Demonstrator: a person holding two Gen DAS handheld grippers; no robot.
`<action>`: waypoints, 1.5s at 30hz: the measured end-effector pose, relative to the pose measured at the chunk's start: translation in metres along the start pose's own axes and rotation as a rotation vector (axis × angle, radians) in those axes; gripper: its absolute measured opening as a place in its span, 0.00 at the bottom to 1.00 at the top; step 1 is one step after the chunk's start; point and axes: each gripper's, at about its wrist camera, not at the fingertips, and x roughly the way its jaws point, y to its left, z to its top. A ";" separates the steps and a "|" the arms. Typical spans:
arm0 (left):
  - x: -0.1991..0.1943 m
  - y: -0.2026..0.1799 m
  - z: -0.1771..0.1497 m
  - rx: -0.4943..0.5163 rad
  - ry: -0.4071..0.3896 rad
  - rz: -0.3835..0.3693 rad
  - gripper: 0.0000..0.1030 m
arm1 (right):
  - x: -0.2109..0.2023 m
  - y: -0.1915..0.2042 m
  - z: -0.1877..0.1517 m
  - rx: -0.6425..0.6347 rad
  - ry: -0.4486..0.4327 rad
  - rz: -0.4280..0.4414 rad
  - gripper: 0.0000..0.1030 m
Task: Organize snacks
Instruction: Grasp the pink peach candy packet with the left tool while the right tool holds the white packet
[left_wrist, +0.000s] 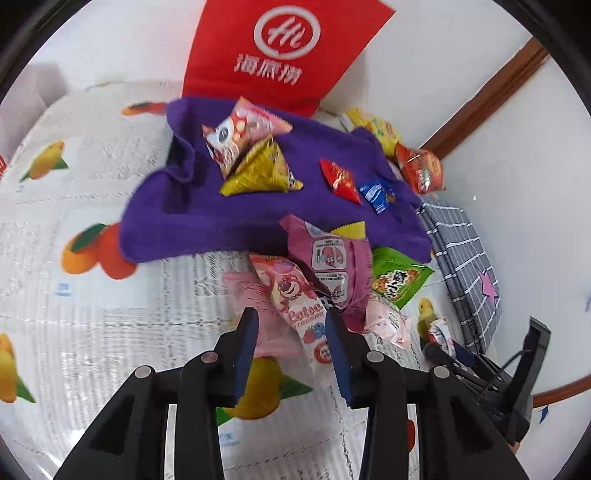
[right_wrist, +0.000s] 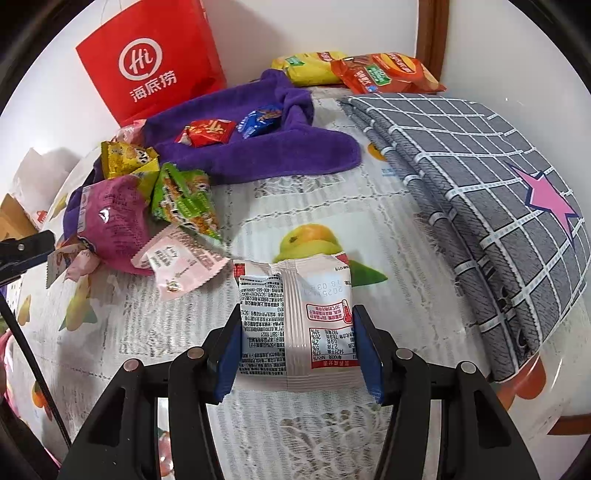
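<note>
The white snack packet (right_wrist: 295, 321) sat upright between the pads of the right gripper (right_wrist: 299, 347), both pads pressing its sides, so the jaws were clamped on it just above the fruit-print tablecloth (right_wrist: 332, 206). The left gripper (left_wrist: 291, 354) stood with its jaws apart around the pink bear-print packet (left_wrist: 295, 302); the pads did not press that packet (it lay on the cloth beneath them). Beside the pink packet lay a purple packet (left_wrist: 332, 254) and a green packet (left_wrist: 399, 280), the purple one overlapping the pink one. Farther out, a purple towel (left_wrist: 207, 218) carried a yellow packet (left_wrist: 262, 173), a small red packet (left_wrist: 338, 181) and a small blue packet (left_wrist: 376, 192). A red paper bag (left_wrist: 280, 48) stood behind the towel against the wall. A folded grey checked cloth (right_wrist: 480, 177) lay at the table's right edge.
</note>
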 end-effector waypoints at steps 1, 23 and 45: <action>0.005 0.001 0.001 -0.008 0.008 0.005 0.35 | 0.000 -0.002 0.000 0.003 0.000 -0.002 0.54; 0.047 -0.027 0.010 -0.006 0.071 0.066 0.44 | 0.004 -0.011 0.000 0.001 -0.006 0.031 0.54; 0.041 -0.024 0.012 0.047 0.024 0.219 0.47 | 0.001 -0.013 -0.008 -0.017 -0.020 0.054 0.54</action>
